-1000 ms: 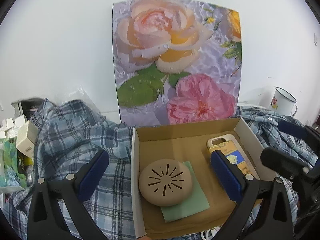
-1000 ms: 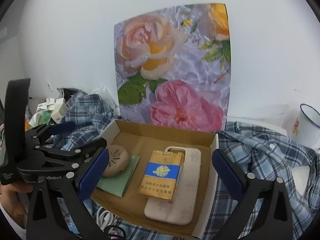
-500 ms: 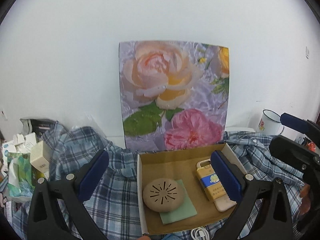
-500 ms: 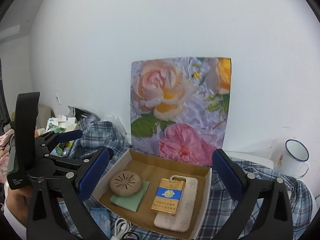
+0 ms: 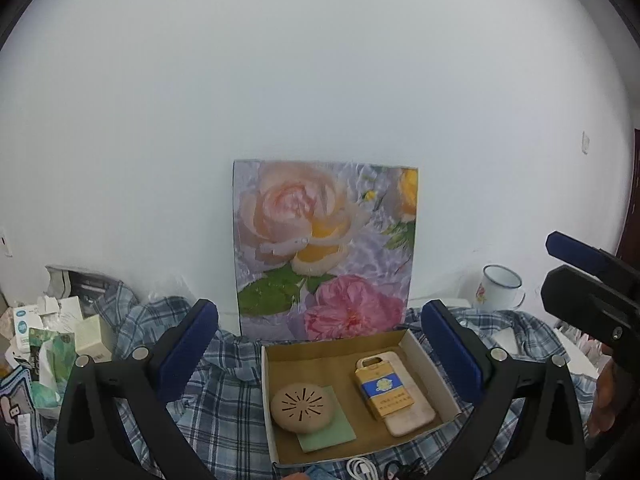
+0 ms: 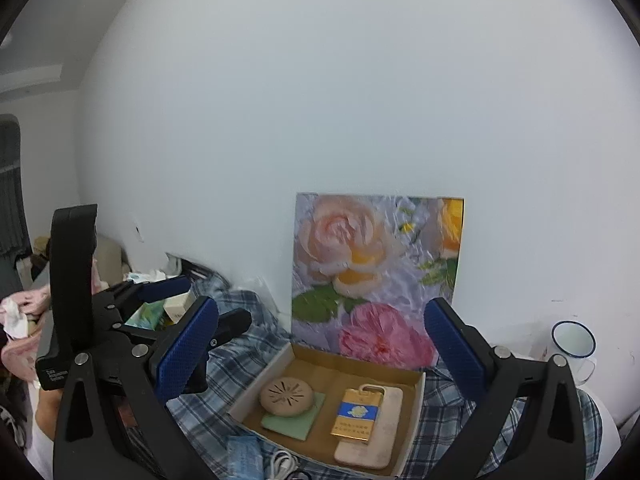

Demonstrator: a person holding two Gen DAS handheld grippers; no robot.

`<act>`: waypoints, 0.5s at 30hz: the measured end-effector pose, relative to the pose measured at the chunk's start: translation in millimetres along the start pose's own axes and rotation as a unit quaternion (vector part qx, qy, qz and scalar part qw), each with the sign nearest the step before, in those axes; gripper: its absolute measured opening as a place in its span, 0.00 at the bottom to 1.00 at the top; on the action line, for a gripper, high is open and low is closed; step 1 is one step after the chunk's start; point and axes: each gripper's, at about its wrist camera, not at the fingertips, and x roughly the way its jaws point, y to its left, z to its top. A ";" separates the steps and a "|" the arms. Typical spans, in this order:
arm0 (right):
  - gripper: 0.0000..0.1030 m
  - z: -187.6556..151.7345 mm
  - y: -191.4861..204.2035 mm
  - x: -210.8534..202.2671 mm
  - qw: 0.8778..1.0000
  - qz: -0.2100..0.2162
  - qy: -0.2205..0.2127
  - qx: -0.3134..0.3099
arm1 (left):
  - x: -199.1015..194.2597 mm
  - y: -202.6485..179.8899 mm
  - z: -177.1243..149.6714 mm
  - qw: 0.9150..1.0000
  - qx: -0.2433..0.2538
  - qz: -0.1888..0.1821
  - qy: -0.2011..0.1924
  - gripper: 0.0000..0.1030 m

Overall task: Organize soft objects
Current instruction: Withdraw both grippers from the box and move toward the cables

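A blue plaid shirt [image 5: 224, 396] [image 6: 256, 340] lies crumpled over the surface, under and around an open cardboard box [image 5: 267, 408] [image 6: 416, 420]. In the box are a round tan vented disc [image 5: 302, 406] [image 6: 286, 396] on a green pad [image 5: 334, 432] [image 6: 296, 426], and a yellow-blue pack [image 5: 384, 390] [image 6: 356, 414] on a beige phone case [image 5: 412, 420] [image 6: 384, 440]. My left gripper [image 5: 318, 346] [image 6: 204, 304] is open and empty, back from the box. My right gripper [image 6: 320, 344] is open and empty too, and shows at the right edge of the left wrist view.
A rose picture [image 5: 324, 248] leans on the white wall behind the box. An enamel mug [image 5: 500, 292] [image 6: 574, 344] stands at the right. Small cartons and packets [image 5: 48, 340] pile up at the left. A white cable [image 6: 282, 466] and a blue packet [image 6: 244, 456] lie before the box.
Both grippers have drawn back and upward from the box, which now looks smaller and lower in both views. Both stay open and empty. Nothing in the box moved.
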 end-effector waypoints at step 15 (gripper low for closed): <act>1.00 25.5 24.0 -78.0 0.997 -0.018 -0.060 -0.040 | -77.4 -11.6 25.3 0.996 -0.006 -0.059 -0.064 1.00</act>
